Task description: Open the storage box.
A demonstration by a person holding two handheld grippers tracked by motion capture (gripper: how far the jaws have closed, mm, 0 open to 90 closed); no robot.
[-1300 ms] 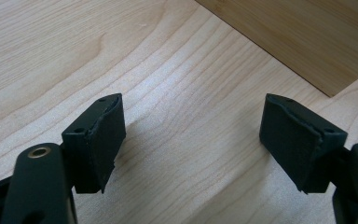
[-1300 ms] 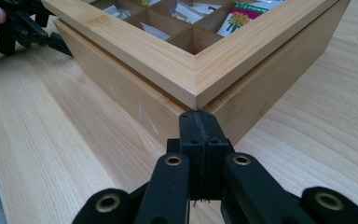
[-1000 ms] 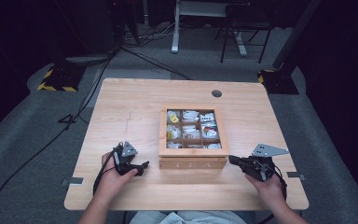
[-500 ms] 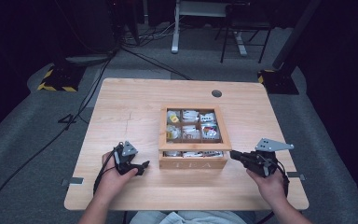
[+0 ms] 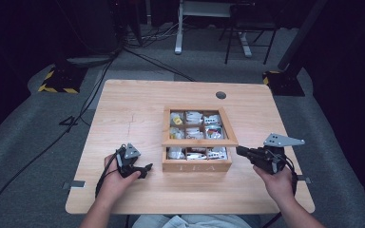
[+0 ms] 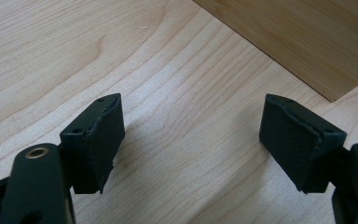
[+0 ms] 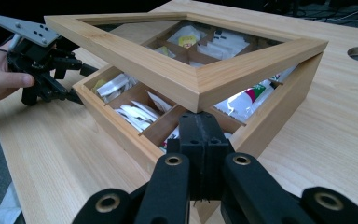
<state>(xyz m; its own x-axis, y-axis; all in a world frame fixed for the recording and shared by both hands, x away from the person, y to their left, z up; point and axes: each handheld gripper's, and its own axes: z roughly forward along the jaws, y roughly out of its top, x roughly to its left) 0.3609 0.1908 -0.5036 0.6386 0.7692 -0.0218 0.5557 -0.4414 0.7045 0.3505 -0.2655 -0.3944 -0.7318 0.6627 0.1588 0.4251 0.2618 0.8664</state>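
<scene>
The wooden tea box (image 5: pixel 197 142) sits at the middle of the table (image 5: pixel 123 109), its lettered front facing the person and its long axis running away from them. The lid (image 7: pixel 186 65) is tilted up at the front. The right gripper (image 5: pixel 242 152), jaws pressed together, has its tips under the lid's front right corner. The right gripper view shows tea bags (image 7: pixel 130 114) in the compartments. The left gripper (image 5: pixel 145 168) rests beside the box, jaws spread over bare wood.

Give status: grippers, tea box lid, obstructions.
Left gripper open, resting on table. Right gripper shut, tips under corner of lid, propping it partly up. Tea box full of sachets. Nothing blocking.
</scene>
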